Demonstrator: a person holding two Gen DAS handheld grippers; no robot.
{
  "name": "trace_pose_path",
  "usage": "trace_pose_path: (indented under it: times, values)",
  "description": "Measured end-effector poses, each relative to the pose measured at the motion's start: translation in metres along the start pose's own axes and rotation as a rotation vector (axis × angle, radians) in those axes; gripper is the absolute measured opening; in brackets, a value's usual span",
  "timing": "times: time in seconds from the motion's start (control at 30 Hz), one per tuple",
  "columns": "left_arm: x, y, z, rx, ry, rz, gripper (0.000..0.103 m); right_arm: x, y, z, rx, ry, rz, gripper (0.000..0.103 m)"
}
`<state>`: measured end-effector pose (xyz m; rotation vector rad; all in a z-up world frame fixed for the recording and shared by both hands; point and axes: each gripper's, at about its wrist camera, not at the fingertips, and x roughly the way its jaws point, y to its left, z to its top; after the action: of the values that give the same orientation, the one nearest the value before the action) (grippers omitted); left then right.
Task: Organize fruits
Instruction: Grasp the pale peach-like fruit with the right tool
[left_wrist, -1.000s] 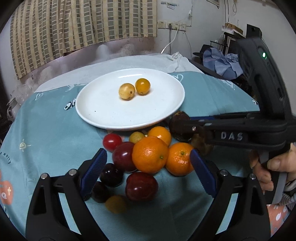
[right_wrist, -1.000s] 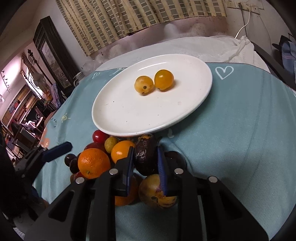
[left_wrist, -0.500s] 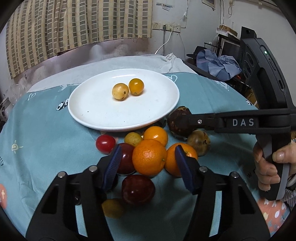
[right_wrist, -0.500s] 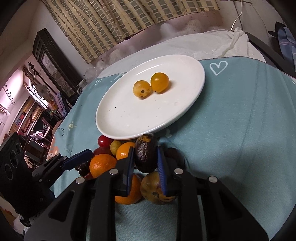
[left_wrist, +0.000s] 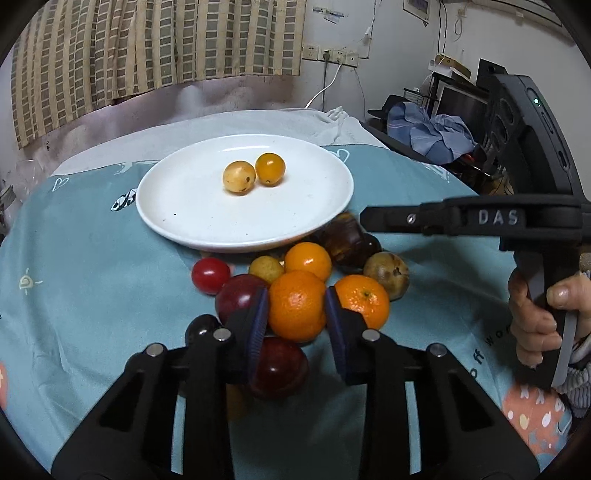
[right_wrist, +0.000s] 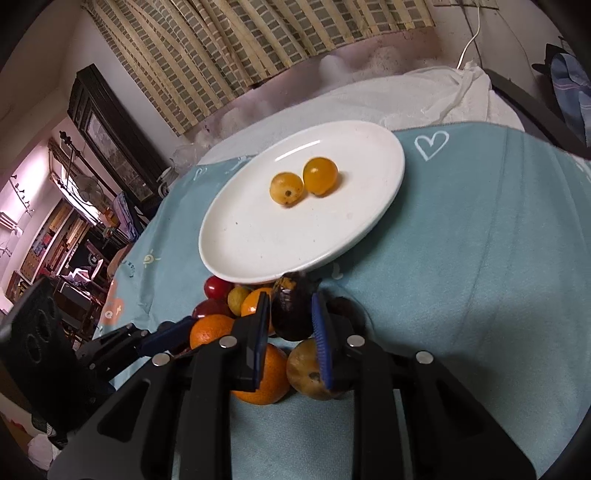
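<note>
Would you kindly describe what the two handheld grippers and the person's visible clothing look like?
Both are black plastic clamp-style tools with silver pivot bolts and ribbed blue pads. The left gripper shows triangular cut-outs in its arms. The right gripper carries white "DAS" lettering, a pistol grip with a grey trigger, and a tall black block with a green light. A ribbed grey cuff shows at the wrist.

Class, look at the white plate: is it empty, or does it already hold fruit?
Not empty. The white plate holds two small yellow fruits side by side near its middle; the other fruit lies on the teal cloth beside it.
</note>
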<state>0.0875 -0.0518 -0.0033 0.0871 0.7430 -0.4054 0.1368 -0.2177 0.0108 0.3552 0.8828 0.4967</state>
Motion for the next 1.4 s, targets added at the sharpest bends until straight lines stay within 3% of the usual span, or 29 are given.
trace_pose_path:
  times: [0.1,0.17,0.27,0.43,0.5,0.57,0.6,0.73,0.77,0.9,0.93,0.97,1.0,1.07,1.13,1.23,1.4]
  values:
    - [-0.002,-0.005,-0.004,0.023,0.005,0.003,0.032,-0.004,-0.002,0.002,0.004,-0.010,0.002,0.023]
    - [0.002,-0.008,-0.005,0.028,0.021,-0.003,0.043,-0.002,-0.004,0.002,0.012,-0.006,-0.001,0.023]
    - [0.011,-0.014,0.000,0.044,0.025,0.013,0.046,0.002,-0.005,0.000,0.011,0.017,0.013,0.023]
    - [0.013,0.002,0.000,-0.045,0.088,-0.081,0.046,0.019,0.007,-0.005,-0.026,0.066,0.011,0.024]
    - [0.010,-0.004,-0.004,-0.008,0.096,-0.067,0.046,0.024,0.012,-0.005,-0.045,0.075,-0.011,0.029]
    - [0.009,-0.007,-0.005,0.006,0.096,-0.052,0.048,0.033,0.017,-0.005,-0.073,0.083,-0.090,0.041]
    - [0.012,-0.006,-0.003,-0.001,0.090,-0.042,0.051,0.036,0.018,-0.005,-0.081,0.081,-0.095,0.041]
    - [0.019,0.007,0.001,-0.084,0.079,-0.132,0.055,0.044,0.022,-0.002,-0.095,0.106,-0.091,0.055]
    - [0.020,0.008,0.001,-0.090,0.089,-0.142,0.055,0.044,0.021,-0.002,-0.119,0.116,-0.081,0.054]
    - [0.011,0.000,-0.007,-0.002,0.087,-0.071,0.060,0.028,-0.001,-0.001,-0.097,0.121,-0.036,0.036]
    - [0.010,-0.001,-0.010,0.019,0.090,-0.049,0.067,0.023,-0.006,0.000,-0.073,0.118,-0.022,0.034]
    - [0.012,-0.001,-0.014,0.040,0.110,0.010,0.093,0.016,-0.011,0.002,-0.066,0.102,-0.030,0.034]
    - [0.015,0.000,-0.016,0.054,0.121,0.077,0.101,0.012,-0.010,0.003,-0.076,0.086,-0.060,0.034]
    - [0.023,-0.014,-0.021,0.171,0.127,0.198,0.099,0.009,-0.009,0.004,-0.095,0.066,-0.104,0.036]
    - [0.028,-0.027,-0.021,0.217,0.129,0.215,0.099,0.015,-0.005,0.001,-0.092,0.085,-0.052,0.037]
    - [0.024,-0.030,-0.014,0.199,0.092,0.134,0.099,0.024,0.005,-0.002,-0.128,0.108,-0.059,0.041]
    - [0.019,0.003,-0.003,0.010,0.070,0.007,0.098,0.026,-0.014,0.008,-0.001,0.106,-0.001,0.044]
